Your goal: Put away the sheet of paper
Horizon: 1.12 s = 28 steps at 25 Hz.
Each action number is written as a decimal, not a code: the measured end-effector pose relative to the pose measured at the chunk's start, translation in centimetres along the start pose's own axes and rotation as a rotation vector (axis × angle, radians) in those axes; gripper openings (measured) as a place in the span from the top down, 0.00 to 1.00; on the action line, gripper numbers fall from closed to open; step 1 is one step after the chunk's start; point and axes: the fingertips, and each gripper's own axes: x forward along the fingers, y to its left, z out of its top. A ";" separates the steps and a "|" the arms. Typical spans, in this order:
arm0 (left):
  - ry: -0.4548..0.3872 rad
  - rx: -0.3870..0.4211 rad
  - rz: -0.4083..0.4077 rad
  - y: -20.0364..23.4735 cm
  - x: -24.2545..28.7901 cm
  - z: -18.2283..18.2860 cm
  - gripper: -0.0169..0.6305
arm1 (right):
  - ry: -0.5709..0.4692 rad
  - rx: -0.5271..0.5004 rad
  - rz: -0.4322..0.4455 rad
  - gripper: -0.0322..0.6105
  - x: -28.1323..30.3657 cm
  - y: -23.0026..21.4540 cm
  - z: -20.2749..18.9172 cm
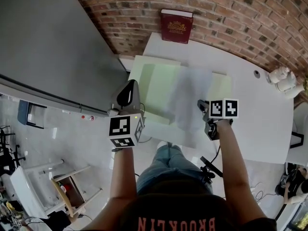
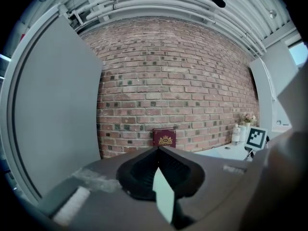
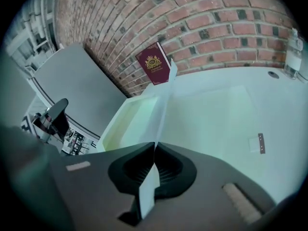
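Note:
An open pale green file box (image 1: 153, 88) lies on the white table (image 1: 262, 129). Above it, the white sheet of paper (image 1: 192, 102) is lifted. My right gripper (image 1: 202, 106) is shut on the sheet's near edge. In the right gripper view the sheet (image 3: 166, 97) stands edge-on from the right gripper (image 3: 155, 146) toward the wall, with the box's tray (image 3: 126, 124) to its left. My left gripper (image 1: 129, 87) is at the box's left edge. In the left gripper view the left gripper (image 2: 158, 149) is shut on a thin pale green strip (image 2: 164, 196), apparently the box's edge.
A dark red book (image 1: 176, 26) leans against the brick wall behind the box. A large grey panel (image 1: 53, 42) stands to the left of the table. Small white figures (image 1: 284, 78) sit at the table's right end. A white chair (image 1: 29, 182) is on the floor at lower left.

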 end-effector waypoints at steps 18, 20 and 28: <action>0.023 0.016 0.096 1.1 -0.3 0.3 0.97 | 0.173 0.105 -0.060 0.95 3.4 -3.7 -0.3; 0.026 0.019 0.101 1.3 -0.6 0.1 0.97 | 0.179 0.103 -0.061 0.95 3.8 -3.5 -0.4; 0.032 0.023 0.095 3.9 -0.5 -0.2 0.97 | 0.183 0.107 -0.074 0.95 5.9 -1.7 -0.1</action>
